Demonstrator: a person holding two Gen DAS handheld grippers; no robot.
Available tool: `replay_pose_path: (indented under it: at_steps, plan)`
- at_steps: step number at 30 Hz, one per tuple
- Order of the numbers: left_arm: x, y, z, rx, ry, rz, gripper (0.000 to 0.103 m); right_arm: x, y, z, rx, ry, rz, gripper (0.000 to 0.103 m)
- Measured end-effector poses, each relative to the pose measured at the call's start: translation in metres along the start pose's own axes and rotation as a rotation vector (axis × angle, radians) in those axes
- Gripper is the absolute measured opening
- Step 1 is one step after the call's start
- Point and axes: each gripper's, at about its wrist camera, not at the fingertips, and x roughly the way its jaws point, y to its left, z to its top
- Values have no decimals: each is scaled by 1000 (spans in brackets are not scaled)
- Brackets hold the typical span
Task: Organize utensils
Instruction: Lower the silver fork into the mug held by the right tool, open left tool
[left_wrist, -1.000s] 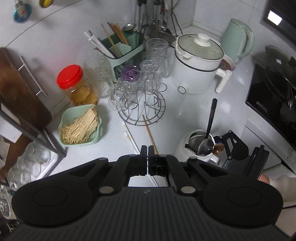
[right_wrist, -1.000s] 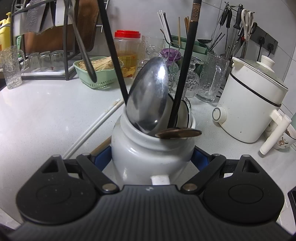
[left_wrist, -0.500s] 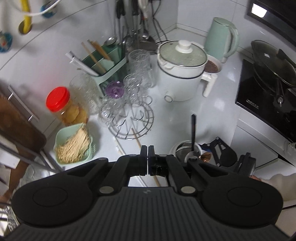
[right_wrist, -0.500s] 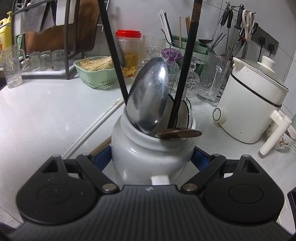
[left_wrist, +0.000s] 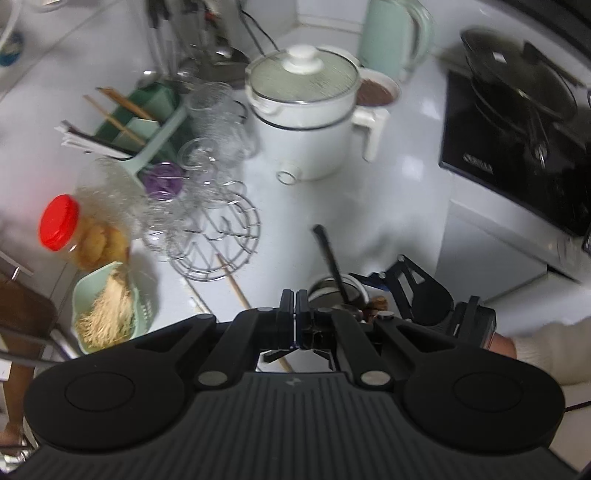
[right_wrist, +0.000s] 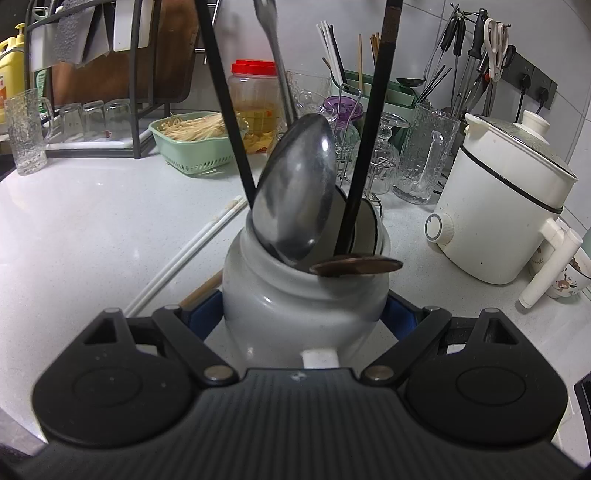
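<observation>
Gripping the white jar (right_wrist: 306, 295) near the table's (right_wrist: 92, 221) front edge, the right tool (right_wrist: 306, 317) steadies its spoons (right_wrist: 295, 192). Left tool (left_wrist: 295, 306) hangs clenched, empty, above. Loose chopsticks (right_wrist: 192, 254) lie left; tall handles could tip the jar if bumped.

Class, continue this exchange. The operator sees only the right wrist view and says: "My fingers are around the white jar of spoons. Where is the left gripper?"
Observer: The left gripper, shut and empty, hangs above the counter beside your white jar.
Operator: What lies right of the cooker?
Observer: A black induction hob carrying a lidded black pan.
Operator: What is behind my camera?
Observer: A hand in a pale sleeve.
</observation>
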Motion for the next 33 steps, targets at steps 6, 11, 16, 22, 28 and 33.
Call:
replay_pose_path:
  at_steps: [6,11,16,22,28,33]
  plan:
    - [23,-19,13,68,43,-26,0,0,-1,-1,4,-7,1,93]
    - [42,-33,19,106,87,-43,1,-1,-1,-1,1,-12,3,93]
    - [59,-41,22,114,108,-53,1,-1,-2,-2,-7,-16,8,93]
    - [62,-32,22,52,87,-68,1,-1,-3,-2,-10,-15,16,93]
    - [54,-23,13,-48,57,-66,7,-1,-2,-3,-7,-16,14,93]
    - [33,-12,3,-134,-25,-71,25,-1,-2,-3,6,-17,6,93]
